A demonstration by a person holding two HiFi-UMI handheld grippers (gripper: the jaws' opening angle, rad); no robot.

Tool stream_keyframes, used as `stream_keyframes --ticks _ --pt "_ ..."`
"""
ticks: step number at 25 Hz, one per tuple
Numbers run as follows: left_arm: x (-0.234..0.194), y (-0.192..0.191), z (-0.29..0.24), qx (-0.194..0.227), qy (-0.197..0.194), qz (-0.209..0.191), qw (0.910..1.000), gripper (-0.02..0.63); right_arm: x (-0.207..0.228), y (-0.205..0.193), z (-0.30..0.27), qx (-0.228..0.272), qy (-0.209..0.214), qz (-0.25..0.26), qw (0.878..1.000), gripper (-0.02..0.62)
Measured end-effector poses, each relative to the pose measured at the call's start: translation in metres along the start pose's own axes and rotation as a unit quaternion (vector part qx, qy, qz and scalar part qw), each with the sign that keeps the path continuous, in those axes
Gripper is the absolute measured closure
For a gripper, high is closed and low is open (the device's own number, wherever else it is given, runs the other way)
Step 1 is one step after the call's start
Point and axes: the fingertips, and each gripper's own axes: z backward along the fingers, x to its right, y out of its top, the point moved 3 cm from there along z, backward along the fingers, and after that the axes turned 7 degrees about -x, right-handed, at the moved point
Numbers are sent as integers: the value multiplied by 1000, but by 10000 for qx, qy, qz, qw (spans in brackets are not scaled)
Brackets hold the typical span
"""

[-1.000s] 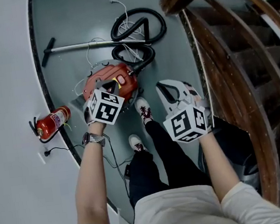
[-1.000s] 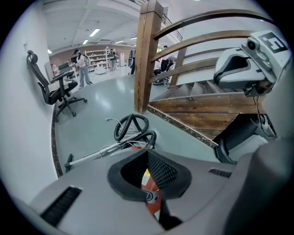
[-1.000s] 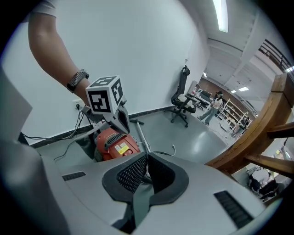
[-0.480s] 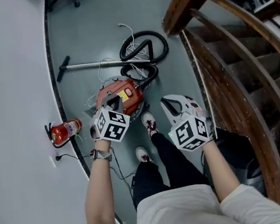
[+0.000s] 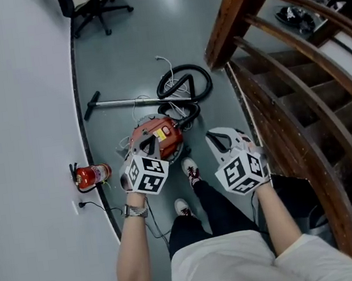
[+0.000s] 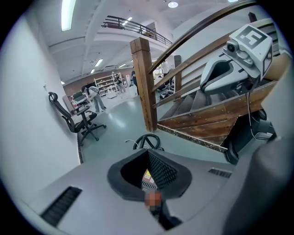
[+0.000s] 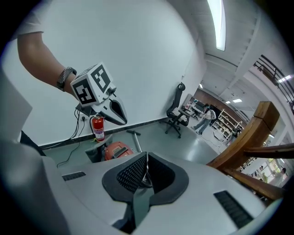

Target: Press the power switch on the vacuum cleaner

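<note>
I see a white short-sleeved T-shirt (image 5: 226,266), black trousers (image 5: 214,203), white trainers (image 5: 191,169) with red markings and a metal wristwatch (image 5: 136,210). My pale grey left gripper (image 5: 147,145) and right gripper (image 5: 217,139) each carry a white cube (image 5: 147,174) printed with black squares.

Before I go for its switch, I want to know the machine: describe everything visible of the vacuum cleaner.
The vacuum cleaner is a round red canister, plastic-looking, yellow label on top, standing on the grey floor. Its black hose coils beyond it; a metal wand lies flat, ending in a black floor head. A white cord loops around it. The left hand-held gripper hangs over it; contact unclear.
</note>
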Motion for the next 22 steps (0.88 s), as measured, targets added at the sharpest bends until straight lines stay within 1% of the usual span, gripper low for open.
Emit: stream_keyframes --ticks 8,14,22 --pt "7 8 65 108 240 -33 9996 606 9 29 48 53 -89 92 9999 565" --pt "15 22 117 438 470 -129 9978 606 9 50 85 171 -127 299 9993 565" --pt "27 42 176 828 825 -399 9923 606 4 71 125 328 -255 634 9971 565"
